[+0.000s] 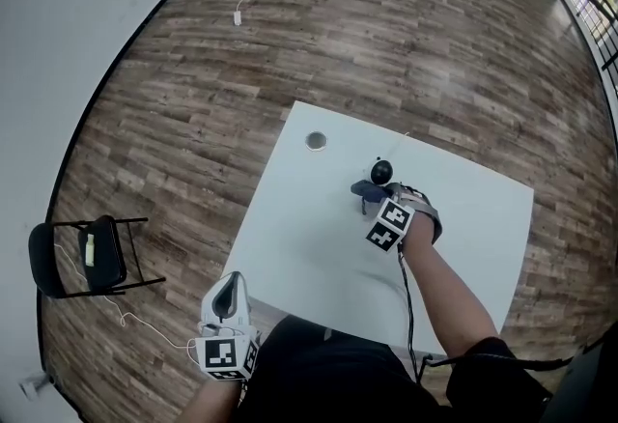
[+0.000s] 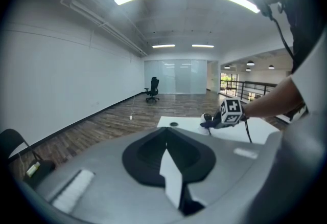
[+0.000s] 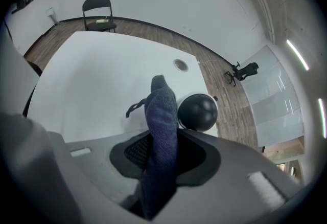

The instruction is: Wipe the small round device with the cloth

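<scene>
Wood-plank floor all round, and in the middle of it a white counter [image 1: 290, 247], bare but for a round hole [image 1: 316, 140] near its far edge and the small round device [image 3: 197, 112], a dark ball on a pale base standing towards the far side; the right gripper [image 1: 379, 207] is angled steeply down at it, fingers closed on the blue cloth [image 3: 161, 110], which sticks up between them in a thick fold with a loose loop trailing off to one side; the tip of the fold sits just beside the dark ball, and whether it is already touching I cannot tell from either view; the left gripper [image 1: 230, 284] hangs well apart at the near left edge of the counter, fingers shut together with nothing between them, taking no part; so by my reading we are at the approach, with the wiping itself about to start or only just started; next up, the cloth needs pressing onto the ball and sweeping round its curve, lightly, because the device looks small and free-standing and could slide or tip with nothing bracing it; the idle left gripper could steady the base if it does.
</scene>
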Motion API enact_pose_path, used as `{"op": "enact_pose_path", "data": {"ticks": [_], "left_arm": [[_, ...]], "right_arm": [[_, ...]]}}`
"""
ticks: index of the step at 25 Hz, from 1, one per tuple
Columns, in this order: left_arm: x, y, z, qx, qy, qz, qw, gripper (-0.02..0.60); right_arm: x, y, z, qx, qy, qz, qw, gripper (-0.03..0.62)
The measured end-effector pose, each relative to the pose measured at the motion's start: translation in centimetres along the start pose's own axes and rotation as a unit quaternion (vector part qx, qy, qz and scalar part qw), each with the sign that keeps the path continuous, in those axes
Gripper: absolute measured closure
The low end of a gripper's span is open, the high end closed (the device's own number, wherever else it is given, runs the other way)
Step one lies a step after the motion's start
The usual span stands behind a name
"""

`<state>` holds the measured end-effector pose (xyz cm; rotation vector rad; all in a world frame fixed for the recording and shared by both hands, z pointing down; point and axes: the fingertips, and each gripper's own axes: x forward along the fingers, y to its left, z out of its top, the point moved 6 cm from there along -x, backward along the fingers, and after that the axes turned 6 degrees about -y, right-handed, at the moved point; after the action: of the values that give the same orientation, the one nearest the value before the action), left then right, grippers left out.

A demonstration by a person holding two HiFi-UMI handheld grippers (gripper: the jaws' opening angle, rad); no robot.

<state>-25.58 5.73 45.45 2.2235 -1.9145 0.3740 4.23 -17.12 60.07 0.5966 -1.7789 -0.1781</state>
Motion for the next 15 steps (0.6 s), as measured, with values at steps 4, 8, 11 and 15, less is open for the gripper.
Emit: {"op": "enact_pose_path", "data": {"ticks": [4, 8, 11, 15], "left_arm": [[0.0, 0.5, -0.3, -0.005, 0.003, 0.008, 0.9999, 0.574], [0.6, 0.1, -0.1, -0.008, -0.003, 0.004, 1.0000, 0.574], [1.0, -0.4, 0.5, -0.001, -0.006, -0.006, 1.0000, 0.574], [1.2, -0.7, 0.8, 0.010, -0.003, -0.013, 0.9999, 0.574]], "right_arm": [[-2.7, -1.5, 0.6, 0.032, -0.047, -0.040, 0.998, 0.477], [-5.4, -4.8, 1.0, 0.047, -0.091, -0.122, 0.987, 0.477], [-5.9, -6.7, 1.4, 0.047, -0.105, -0.160, 0.981, 0.477], [-4.2, -6.9, 0.8, 0.036, -0.081, -0.157, 0.984, 0.477]]}}
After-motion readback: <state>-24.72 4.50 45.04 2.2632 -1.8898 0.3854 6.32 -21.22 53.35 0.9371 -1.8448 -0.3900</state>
